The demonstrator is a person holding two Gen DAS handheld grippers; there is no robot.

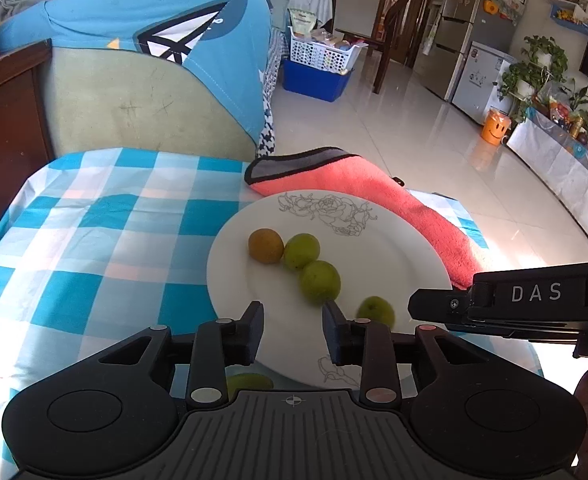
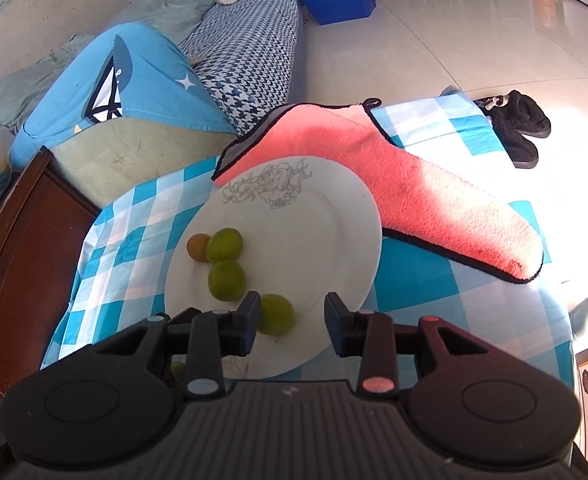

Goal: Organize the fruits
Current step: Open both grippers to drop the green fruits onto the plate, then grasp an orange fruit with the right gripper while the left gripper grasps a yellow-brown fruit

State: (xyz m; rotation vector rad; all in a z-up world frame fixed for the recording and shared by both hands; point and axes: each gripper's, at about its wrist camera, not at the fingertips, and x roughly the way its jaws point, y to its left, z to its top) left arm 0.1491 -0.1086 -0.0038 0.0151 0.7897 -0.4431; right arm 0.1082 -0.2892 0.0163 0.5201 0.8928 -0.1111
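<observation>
I have both grippers hovering over the near edge of the white plate [image 1: 398, 240], which sits on the checked tablecloth [image 1: 94, 240] with a pink towel [image 1: 374, 196] lying just behind it. The left gripper [image 1: 293, 330] has its jaws apart and empty, and so does the right gripper [image 2: 293, 320]. Four fruits rest on the plate: an orange-brown fruit [image 1: 265, 245] touching a green fruit [image 1: 301, 251], a second green one [image 1: 319, 282] just beside that, and a third [image 2: 276, 314] nearest me, sitting just inside the right gripper's left finger. One more green fruit [image 1: 250, 383] lies off the plate on the cloth, mostly hidden under the left gripper. These look small, round and smooth-skinned, so I judge them light but ready to roll or squirt out of flat pads, especially on glazed china. I would take each across its widest middle, jaws level with its equator, and close gently, since the flesh may bruise. The plate itself is rigid and breakable, so I would keep my fingertips from knocking its rim. The stray fruit on the soft cloth should roll less and be the easier pick.
</observation>
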